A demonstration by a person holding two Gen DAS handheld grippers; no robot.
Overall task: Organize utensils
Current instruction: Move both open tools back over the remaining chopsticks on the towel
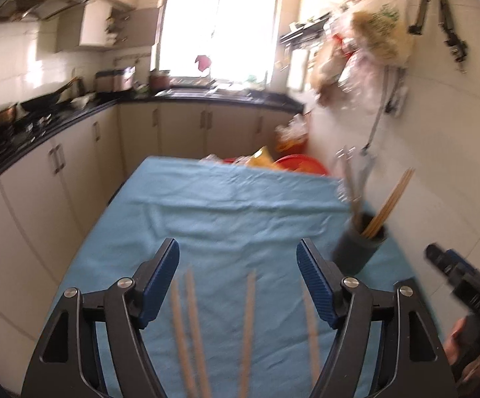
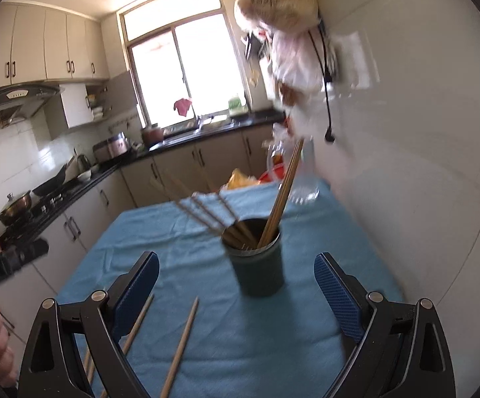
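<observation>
1. Currently the left gripper has its blue-padded jaws spread apart with nothing between the pads; it hangs over four loose pale wooden chopsticks lying lengthwise on the desk, likely lining up for a pick.
2. The right gripper also has its jaws wide apart and empty, facing the dark grey-green round holder cup.
3. The cup stands upright near the desk's right side, close to the white wall. It holds a bundle of wooden chopsticks leaning right and some metal-ended utensils leaning left; blur hides what kind.
4. Judgement: the task is partly done, some sticks are in the cup and the loose ones are left to go in.
5. The desk is covered by a wrinkled light blue cloth.
6. The room is a kitchen: bright window, cream cabinets, black countertop with pots, plastic bags hanging on the wall, red tub behind the desk.
</observation>
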